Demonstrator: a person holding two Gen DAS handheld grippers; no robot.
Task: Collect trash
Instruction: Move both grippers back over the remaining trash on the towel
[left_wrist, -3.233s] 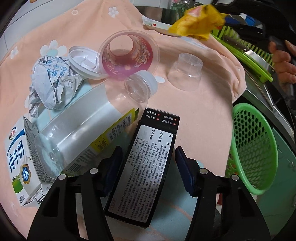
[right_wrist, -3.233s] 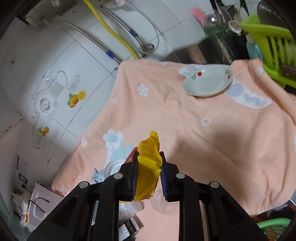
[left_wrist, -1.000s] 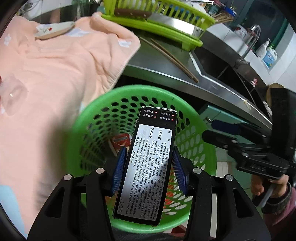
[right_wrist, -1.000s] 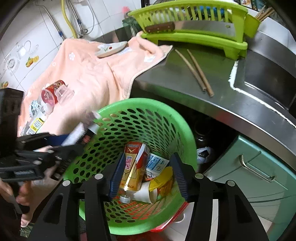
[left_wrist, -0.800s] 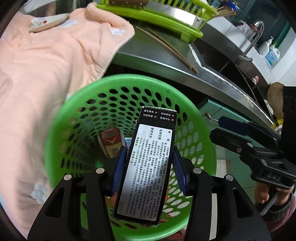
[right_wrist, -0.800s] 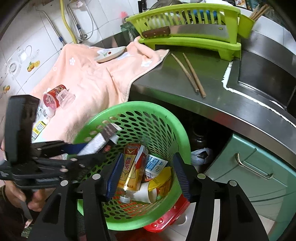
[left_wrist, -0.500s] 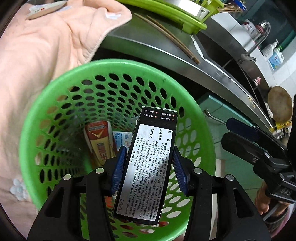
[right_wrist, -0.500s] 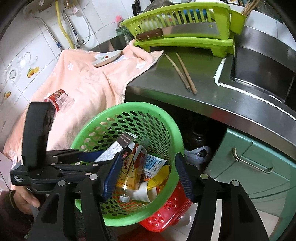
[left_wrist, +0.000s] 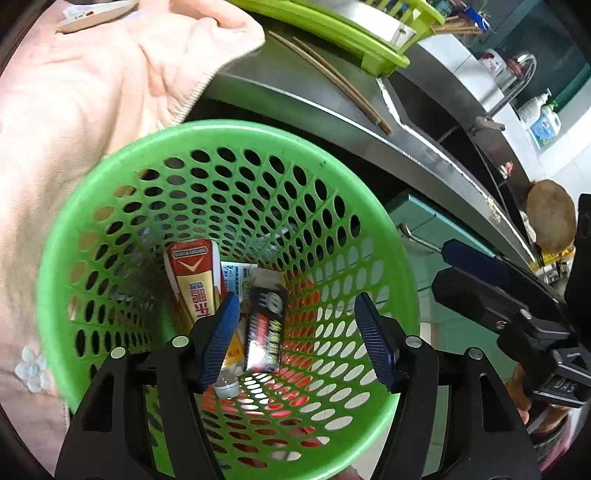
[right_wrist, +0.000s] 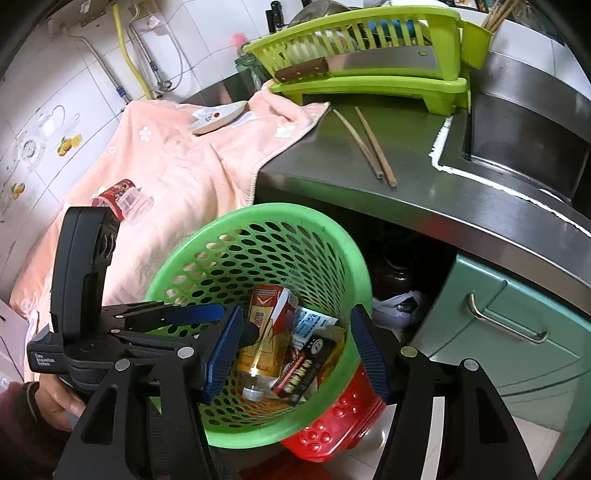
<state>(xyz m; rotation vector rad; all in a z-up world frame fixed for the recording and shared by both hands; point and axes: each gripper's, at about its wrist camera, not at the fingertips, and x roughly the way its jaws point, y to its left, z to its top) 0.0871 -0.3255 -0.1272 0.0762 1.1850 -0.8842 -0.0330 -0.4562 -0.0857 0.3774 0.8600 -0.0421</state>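
With our left gripper (left_wrist: 295, 339) opening empty over the green basket (left_wrist: 92, 206) and our right gripper (right_wrist: 295, 350) also released, the black carton (left_wrist: 264, 332) lay inside: light, stiff, best pinched across its long sides.

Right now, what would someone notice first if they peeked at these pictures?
The bright green basket fills the middle, with a black box and a red-and-gold carton lying among the trash inside. Above it hang the left gripper, its jaws opening with nothing between them, and the right gripper, also empty.
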